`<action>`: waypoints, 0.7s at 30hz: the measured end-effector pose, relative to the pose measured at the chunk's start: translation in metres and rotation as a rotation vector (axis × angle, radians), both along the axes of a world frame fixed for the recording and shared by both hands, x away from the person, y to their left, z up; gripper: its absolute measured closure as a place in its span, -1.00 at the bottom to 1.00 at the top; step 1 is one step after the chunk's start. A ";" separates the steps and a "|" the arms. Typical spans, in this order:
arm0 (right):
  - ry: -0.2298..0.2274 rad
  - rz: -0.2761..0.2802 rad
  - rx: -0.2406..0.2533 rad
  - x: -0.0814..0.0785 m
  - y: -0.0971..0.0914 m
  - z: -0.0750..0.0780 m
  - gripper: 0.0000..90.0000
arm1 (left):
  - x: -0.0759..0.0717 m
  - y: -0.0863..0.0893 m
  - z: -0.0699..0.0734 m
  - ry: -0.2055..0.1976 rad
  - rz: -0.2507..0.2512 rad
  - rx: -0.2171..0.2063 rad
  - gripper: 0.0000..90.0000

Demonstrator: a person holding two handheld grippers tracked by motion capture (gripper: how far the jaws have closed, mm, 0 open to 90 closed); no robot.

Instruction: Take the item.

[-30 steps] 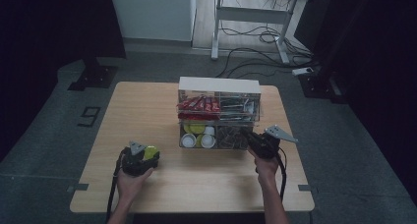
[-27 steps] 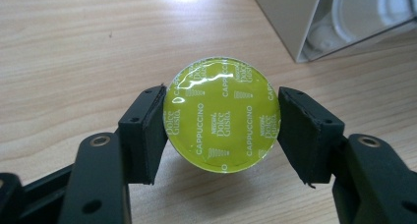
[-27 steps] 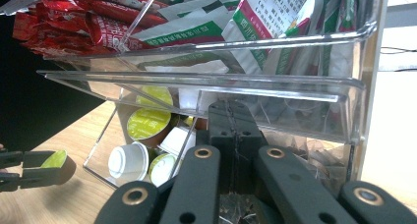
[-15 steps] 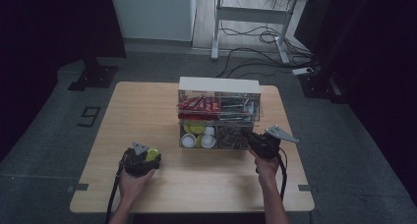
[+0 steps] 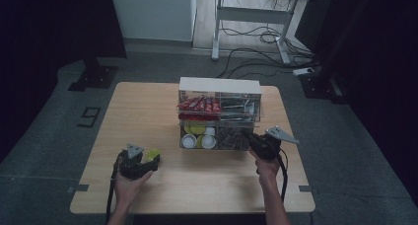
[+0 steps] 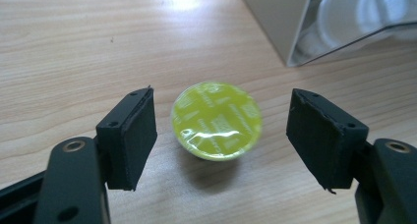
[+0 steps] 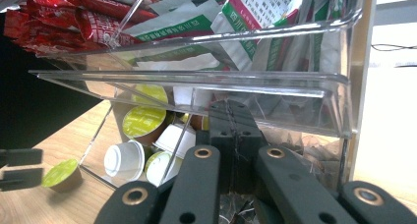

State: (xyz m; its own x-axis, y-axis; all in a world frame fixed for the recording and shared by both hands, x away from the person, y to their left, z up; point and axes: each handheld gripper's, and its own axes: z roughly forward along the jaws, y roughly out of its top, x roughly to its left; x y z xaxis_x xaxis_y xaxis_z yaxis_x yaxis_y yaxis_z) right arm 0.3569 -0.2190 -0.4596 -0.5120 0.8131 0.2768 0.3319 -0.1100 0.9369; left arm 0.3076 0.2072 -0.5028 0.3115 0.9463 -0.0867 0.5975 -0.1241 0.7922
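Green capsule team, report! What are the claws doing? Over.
Left claw open around round green foil-topped capsule standing on table, not touching. Right claw shut at clear plastic organiser. Nothing in the way.

The clear organizer [image 5: 219,114] stood at the middle of the table [image 5: 143,106], blocking any straight path across the far half. Bare wood lay open to its left and along the near edge. The left gripper [image 6: 221,130] sat at the near left with its jaws spread, and the green capsule [image 6: 216,121] stood between them with a gap on either side. The organizer's corner [image 6: 275,22] stood just beyond the capsule. The right gripper [image 7: 230,135], its jaws pressed together, was up against the organizer's lower front, under the projecting clear shelf [image 7: 187,81], leaving little room there.
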 end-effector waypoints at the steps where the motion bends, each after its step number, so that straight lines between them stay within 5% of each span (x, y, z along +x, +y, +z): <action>1: 0.001 -0.001 -0.001 0.000 0.000 0.000 0.99 | -0.002 0.000 0.001 -0.007 -0.002 -0.003 -0.39; 21: -0.004 -0.003 -0.004 -0.003 0.000 0.001 0.99 | -0.026 0.011 0.000 -0.004 -0.012 -0.019 -0.39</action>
State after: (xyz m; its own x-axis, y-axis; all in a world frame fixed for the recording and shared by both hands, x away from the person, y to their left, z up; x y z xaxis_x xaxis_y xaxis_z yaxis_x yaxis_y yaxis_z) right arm 0.3538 -0.2193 -0.4589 -0.5110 0.8156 0.2713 0.3276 -0.1070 0.9387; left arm 0.2812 0.2179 -0.5024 0.3230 0.9408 -0.1033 0.5928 -0.1161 0.7969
